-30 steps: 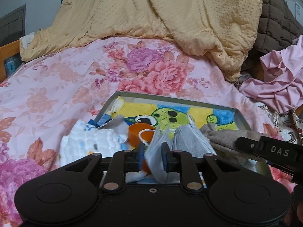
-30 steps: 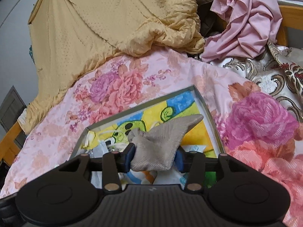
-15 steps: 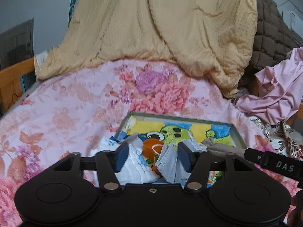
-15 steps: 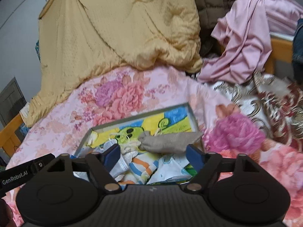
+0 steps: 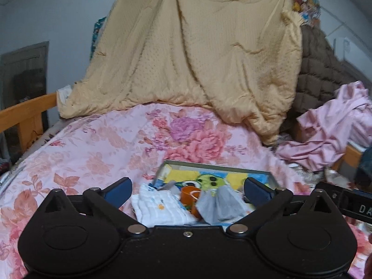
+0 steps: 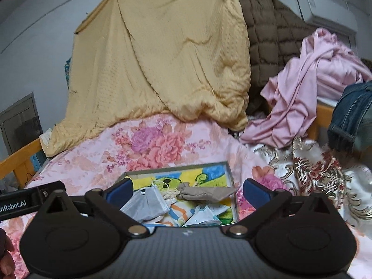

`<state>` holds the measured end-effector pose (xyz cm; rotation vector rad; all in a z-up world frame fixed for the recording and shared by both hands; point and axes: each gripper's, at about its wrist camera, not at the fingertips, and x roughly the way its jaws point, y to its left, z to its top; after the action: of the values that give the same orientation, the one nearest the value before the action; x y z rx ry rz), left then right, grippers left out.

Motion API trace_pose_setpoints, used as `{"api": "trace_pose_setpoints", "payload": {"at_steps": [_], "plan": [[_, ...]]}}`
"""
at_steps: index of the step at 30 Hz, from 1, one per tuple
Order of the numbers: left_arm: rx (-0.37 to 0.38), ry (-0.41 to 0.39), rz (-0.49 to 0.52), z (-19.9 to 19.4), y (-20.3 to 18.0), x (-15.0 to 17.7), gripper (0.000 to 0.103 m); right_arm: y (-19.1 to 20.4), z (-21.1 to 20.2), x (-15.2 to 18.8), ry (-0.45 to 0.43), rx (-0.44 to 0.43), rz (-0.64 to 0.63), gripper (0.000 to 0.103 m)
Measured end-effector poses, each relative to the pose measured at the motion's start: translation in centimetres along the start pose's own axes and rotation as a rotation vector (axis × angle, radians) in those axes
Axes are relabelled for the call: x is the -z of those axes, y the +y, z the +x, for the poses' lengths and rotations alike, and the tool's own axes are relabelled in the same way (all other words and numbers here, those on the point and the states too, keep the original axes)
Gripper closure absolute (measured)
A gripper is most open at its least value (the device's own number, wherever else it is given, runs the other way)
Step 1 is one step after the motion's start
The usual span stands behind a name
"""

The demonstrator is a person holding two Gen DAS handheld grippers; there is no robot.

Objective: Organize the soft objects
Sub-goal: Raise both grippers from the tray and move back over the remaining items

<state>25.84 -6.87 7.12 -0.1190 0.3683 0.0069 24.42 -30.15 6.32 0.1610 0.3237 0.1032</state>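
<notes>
Our left tongs (image 5: pixel 187 189) are opening wide and hold nothing. Just beyond them, in the tray (image 5: pixel 216 165), we see a white cloth (image 5: pixel 160 209) near the left finger, an orange cup (image 5: pixel 191 194) in the middle and a grey mask (image 5: pixel 220 205) near the right finger. Our right tongs (image 6: pixel 188 189) are opening too, with nothing gripped. Beyond them the mask (image 6: pixel 148 203) lies to the left and a beige sock (image 6: pixel 205 193) to the right, in the same tray (image 6: pixel 231 181).
</notes>
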Motion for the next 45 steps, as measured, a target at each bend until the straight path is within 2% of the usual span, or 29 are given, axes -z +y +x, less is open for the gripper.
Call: {"api": "trace_pose_setpoints", "payload": {"at_steps": [5, 11, 18, 22, 29, 39, 45], "plan": [[0.048, 0.009, 0.006, -2.3, 0.8, 0.7, 0.001, 1.1, -2.6, 0.5, -0.030, -0.006, -0.044, 0.000], [0.065, 0.020, 0.038, -4.9, 1.8, 2.0, 0.001, 2.0, -5.4, 2.1, -0.034, 0.009, -0.092, 0.000], [0.045, 0.058, 0.007, -7.6, 4.1, 4.9, 0.001, 2.9, -7.7, 4.4, -0.006, 0.025, -0.141, 0.000], [0.025, 0.080, -0.005, -8.6, 4.9, 6.4, 0.001, 3.2, -8.6, 5.7, 0.000, 0.065, -0.153, 0.000], [0.005, 0.113, 0.019, -10.1, 5.2, 8.7, 0.001, 3.2, -9.9, 7.8, 0.057, 0.095, -0.134, 0.000], [-0.055, 0.204, 0.152, -10.4, 4.9, 10.2, 0.001, 3.8, -10.2, 9.7, 0.153, 0.096, -0.151, 0.000], [-0.073, 0.262, 0.155, -9.8, 5.2, 10.4, 0.001, 4.9, -9.6, 10.6, 0.204, 0.088, -0.204, 0.000]]}}
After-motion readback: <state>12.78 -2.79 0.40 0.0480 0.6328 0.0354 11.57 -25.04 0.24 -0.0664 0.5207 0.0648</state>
